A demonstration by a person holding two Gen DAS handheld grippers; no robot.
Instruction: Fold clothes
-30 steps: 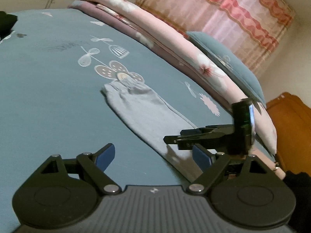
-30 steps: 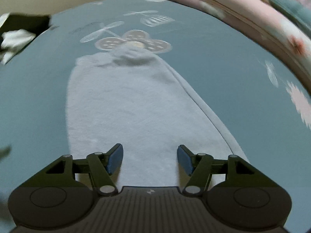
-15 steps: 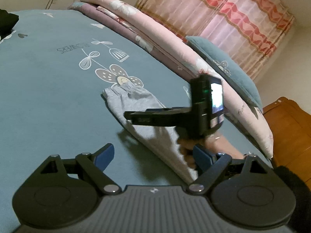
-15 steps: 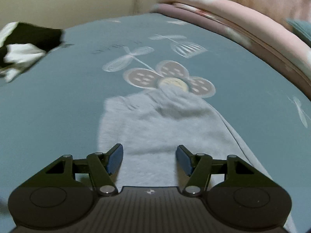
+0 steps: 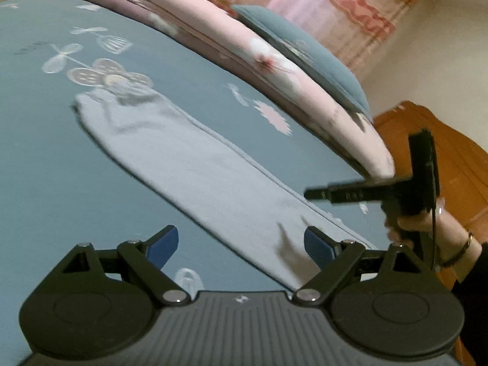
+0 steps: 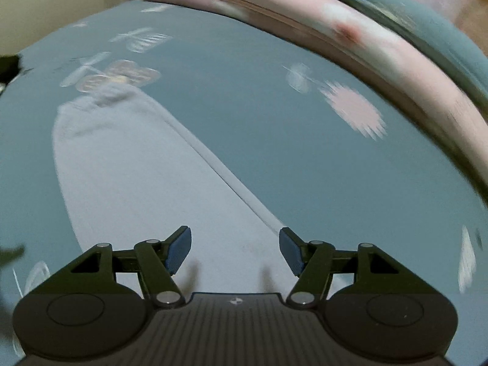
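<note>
A teal bedspread (image 5: 36, 158) with printed flowers fills the ground under my tongs, and on it a long pale grey garment (image 5: 195, 177) lies flat, folded into a narrow strip running away from me. My left gripper (image 5: 241, 245) hangs spread wide over the strip's near end with nothing between its pads, and my right gripper (image 6: 235, 250) hovers above the same cloth, its jaws opening and empty. Farther off the garment's bunched end touches a flower print, and beyond lie a folded pink quilt (image 5: 244, 48), a blue pillow (image 5: 305, 52) and a striped curtain (image 5: 341, 15).
</note>
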